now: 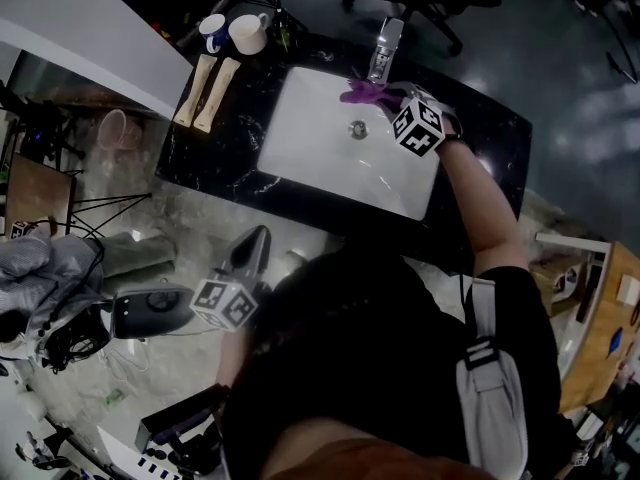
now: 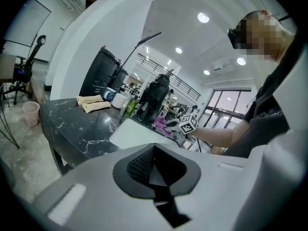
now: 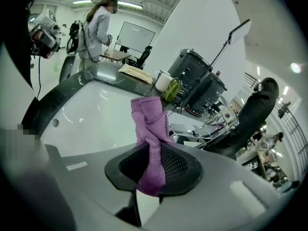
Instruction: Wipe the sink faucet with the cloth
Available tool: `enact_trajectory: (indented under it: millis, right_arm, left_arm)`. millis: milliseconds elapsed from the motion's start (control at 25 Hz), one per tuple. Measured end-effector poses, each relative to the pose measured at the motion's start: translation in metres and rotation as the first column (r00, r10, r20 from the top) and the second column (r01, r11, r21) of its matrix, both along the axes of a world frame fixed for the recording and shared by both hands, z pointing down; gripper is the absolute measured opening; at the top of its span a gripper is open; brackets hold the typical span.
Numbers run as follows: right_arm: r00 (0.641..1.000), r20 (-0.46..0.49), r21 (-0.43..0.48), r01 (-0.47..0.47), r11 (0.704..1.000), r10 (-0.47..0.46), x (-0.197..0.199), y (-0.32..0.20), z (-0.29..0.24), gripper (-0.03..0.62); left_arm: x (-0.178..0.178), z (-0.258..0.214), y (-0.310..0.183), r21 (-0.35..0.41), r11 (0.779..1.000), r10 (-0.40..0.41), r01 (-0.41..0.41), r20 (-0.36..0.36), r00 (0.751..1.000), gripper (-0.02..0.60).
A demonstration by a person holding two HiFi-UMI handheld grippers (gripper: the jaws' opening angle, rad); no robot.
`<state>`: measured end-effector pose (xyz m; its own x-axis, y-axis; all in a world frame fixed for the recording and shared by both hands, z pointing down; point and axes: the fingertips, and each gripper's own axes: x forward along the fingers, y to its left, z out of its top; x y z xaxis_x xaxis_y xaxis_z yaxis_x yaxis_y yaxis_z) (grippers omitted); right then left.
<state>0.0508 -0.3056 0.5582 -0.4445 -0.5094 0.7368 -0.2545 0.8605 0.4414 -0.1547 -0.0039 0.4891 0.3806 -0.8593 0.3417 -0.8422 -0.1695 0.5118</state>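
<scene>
**Cloth.** The purple cloth (image 3: 150,129) is pinched between the jaws of the right gripper (image 3: 154,172). The right gripper view shows the pads closed on its lower end. The rest rises out of the jaws as a folded strip. Its long axis runs along the line of the jaws, and its free end points away from the gripper, over the sink (image 1: 300,168) toward the far rim. In the head view the cloth lies at the back rim of the sink, just beside the base of the faucet (image 1: 384,50). Whether it touches the faucet cannot be told.

**Faucet.** It is chrome and stands upright at the middle of the sink's back rim.

**Left gripper.** The left gripper (image 2: 154,170) has its jaws pressed together with nothing between them. The head view places it off the near side of the sink, beyond the front edge of the countertop (image 1: 220,158) and well apart from the cloth.

**Differences between views.**
- Only the right gripper view shows the pinch itself. In the head view the marker cube (image 1: 418,128) covers most of that gripper.
- Only the head view shows the drain (image 1: 357,129) in the sink floor.
- The head view shows two mugs (image 1: 232,32) and two beige folded towels (image 1: 205,93) left of the sink. Both gripper views show these from the side.
- The left gripper view sees the right gripper's cube and the cloth across the sink.
- The right gripper view alone shows a person in a light coat (image 3: 96,28) standing beyond the sink's far end.
</scene>
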Motion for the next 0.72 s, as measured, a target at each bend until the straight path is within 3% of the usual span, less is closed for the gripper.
enact_trajectory:
  millis: [200,360,560,720]
  right_arm:
    - [0.993,0.028,0.077,-0.119,0.99,0.117,0.009,-0.047,0.003,0.081]
    - [0.97,0.085,0.085,-0.235,0.968,0.227,0.019,-0.086,-0.001,0.081]
    - [0.97,0.064,0.054,-0.238,0.97,0.234,0.02,-0.093,0.02,0.081]
    - [0.972,-0.031,-0.006,-0.234,0.972,0.233,0.025,-0.095,0.052,0.081]
  left_arm:
    - [-0.001,0.009,0.002,-0.042,0.999,-0.034,0.034,0.003,0.999,-0.006]
    - [-0.002,0.015,0.004,-0.069,0.996,-0.063,0.064,0.013,0.998,-0.006]
    - [-0.005,0.023,0.005,-0.098,0.991,-0.093,0.094,0.012,0.996,-0.006]
    - [-0.003,0.026,0.001,-0.106,0.99,-0.087,0.088,0.012,0.996,-0.006]
